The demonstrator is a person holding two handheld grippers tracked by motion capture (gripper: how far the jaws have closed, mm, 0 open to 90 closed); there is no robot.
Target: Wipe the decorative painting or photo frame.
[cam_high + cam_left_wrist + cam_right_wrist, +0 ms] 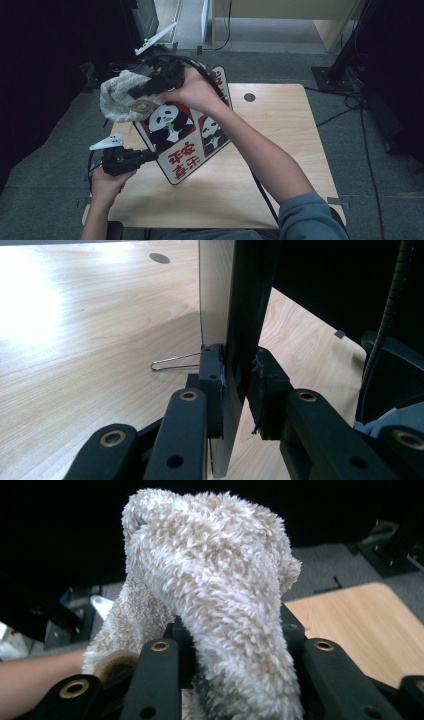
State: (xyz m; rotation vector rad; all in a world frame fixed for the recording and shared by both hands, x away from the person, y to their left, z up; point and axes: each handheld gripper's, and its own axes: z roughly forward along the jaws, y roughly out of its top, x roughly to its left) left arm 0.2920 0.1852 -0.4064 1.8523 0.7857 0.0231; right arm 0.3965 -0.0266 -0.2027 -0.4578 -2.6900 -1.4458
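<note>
A flat board (185, 135) printed with pandas and red characters stands tilted on edge over the wooden table (280, 150). My left gripper (150, 156) is shut on the board's lower left edge. In the left gripper view the pads (212, 385) press both faces of the thin board (240, 315). My right gripper (137, 92) is raised above the board's upper left corner and shut on a fluffy cream cloth (117, 97). In the right gripper view the cloth (215, 580) bulges up between the jaws of my right gripper (235, 645) and hides the pads.
A round cable hole (249, 97) sits near the table's far edge. A thin wire loop (172, 361) juts from the board's foot onto the tabletop. Cables (350, 105) and a dark stand base (332, 75) lie on the grey floor to the right.
</note>
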